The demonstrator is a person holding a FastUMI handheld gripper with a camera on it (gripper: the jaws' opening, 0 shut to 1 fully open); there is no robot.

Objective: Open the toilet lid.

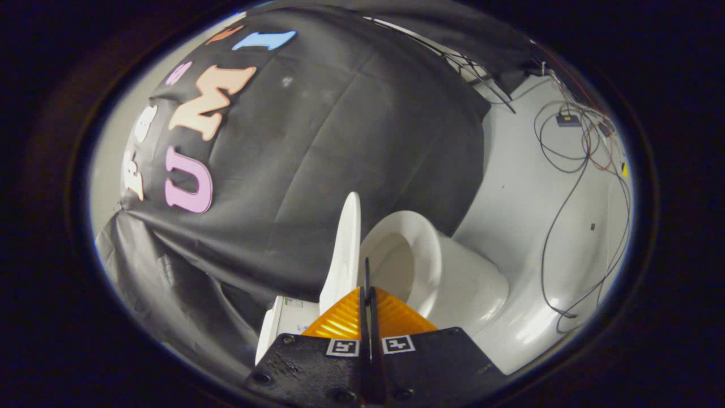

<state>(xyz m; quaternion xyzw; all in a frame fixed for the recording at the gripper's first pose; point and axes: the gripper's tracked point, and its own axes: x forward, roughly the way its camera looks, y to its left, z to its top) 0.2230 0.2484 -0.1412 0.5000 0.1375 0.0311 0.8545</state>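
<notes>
Nearest, the gripper (367, 283) is sitting with its two fingers pressed flat together, nothing pinched between them, tips pointing at the toilet. Just ahead of the tips, the toilet lid (345, 255) is standing nearly upright, edge-on, leaning toward the cistern (283, 320) beside it. Next to the lid, the toilet bowl (447, 272) is showing its open seat ring and hollow. Judging by this, the lid looks already raised, so the careful way through this step is making sure it is resting stably against the cistern before drawing off, moving straight back without brushing its edge. Beyond, loose cables (572, 170) are trailing across the pale floor (510, 187).
</notes>
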